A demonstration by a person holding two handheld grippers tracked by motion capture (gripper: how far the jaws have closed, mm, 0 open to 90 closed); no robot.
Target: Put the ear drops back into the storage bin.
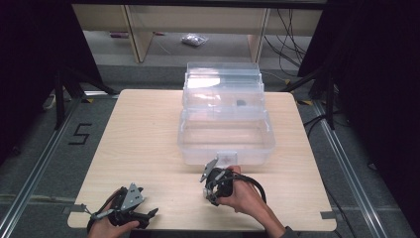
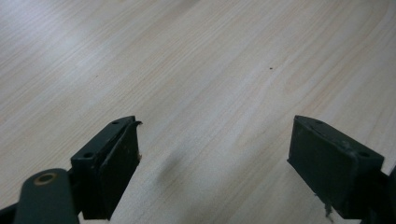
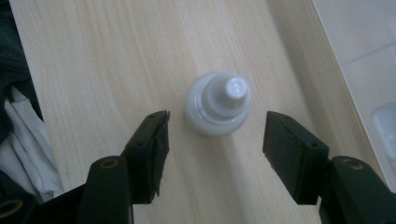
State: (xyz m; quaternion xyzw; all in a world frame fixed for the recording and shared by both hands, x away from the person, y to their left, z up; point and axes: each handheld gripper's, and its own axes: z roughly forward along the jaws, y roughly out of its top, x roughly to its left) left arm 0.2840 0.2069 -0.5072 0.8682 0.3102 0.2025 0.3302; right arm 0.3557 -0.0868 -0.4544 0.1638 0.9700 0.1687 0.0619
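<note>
Right gripper (image 3: 215, 135) astride white bottle (image 3: 218, 103)

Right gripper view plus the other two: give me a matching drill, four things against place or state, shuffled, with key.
Things:
1. small white bottle
2. clear plastic box
3. left tool
4. right tool

Places or states:
A. lid swung back, at the table's far middle
B. upright on the wood, between two black pads, untouched
C. jaws wide, bare tabletop between them
D. aimed down over the bottle, just in front of the box

Pairs: 1-B, 2-A, 3-C, 4-D
</note>
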